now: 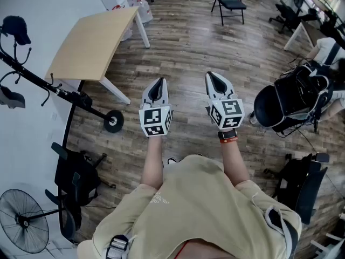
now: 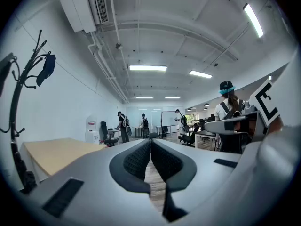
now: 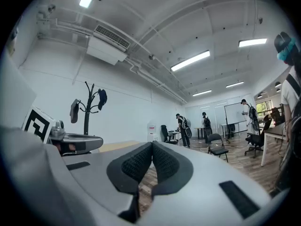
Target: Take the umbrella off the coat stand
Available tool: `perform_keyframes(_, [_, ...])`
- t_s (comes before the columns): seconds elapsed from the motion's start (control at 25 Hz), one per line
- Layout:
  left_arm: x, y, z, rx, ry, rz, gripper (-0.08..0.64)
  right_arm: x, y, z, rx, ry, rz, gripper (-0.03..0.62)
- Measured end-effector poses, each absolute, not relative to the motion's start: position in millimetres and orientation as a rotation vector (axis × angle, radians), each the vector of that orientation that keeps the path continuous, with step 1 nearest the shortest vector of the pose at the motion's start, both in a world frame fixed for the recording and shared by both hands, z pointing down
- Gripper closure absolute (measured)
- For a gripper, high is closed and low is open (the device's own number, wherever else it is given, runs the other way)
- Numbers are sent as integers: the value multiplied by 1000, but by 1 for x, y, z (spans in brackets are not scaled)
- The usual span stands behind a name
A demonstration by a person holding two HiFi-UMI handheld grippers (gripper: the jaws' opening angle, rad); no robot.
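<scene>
The black coat stand point(image 1: 59, 93) rises along the white wall at the left, its round base point(image 1: 113, 121) on the wood floor. Dark caps point(image 1: 14, 27) hang on its hooks. I cannot make out an umbrella on it. The stand point(image 2: 18, 121) shows at the far left of the left gripper view and further off point(image 3: 87, 113) in the right gripper view. My left gripper point(image 1: 158, 83) and right gripper point(image 1: 215, 76) are held level side by side over the floor, well right of the stand. Both are shut with nothing between the pads, the left point(image 2: 150, 143) and the right point(image 3: 152, 145).
A light wooden table point(image 1: 97, 39) stands beyond the stand. A floor fan point(image 1: 24, 220) and a black chair point(image 1: 75, 182) sit at the lower left. A folding chair point(image 1: 229, 1) is ahead, a black bag point(image 1: 294, 101) and another chair point(image 1: 302, 190) at right. People stand far off point(image 2: 123, 126).
</scene>
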State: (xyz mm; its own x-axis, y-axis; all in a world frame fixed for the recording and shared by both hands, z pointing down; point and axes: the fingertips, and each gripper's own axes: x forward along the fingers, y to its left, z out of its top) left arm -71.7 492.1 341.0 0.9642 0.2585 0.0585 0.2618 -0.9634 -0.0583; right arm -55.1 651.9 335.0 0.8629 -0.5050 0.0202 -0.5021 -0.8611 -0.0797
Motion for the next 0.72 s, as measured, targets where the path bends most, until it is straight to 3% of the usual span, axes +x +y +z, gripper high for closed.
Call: perform_keyframes(0.72, [-85,508,374,-3065,-305,-132,535,-67,646,365,-2840,1004,-111,577])
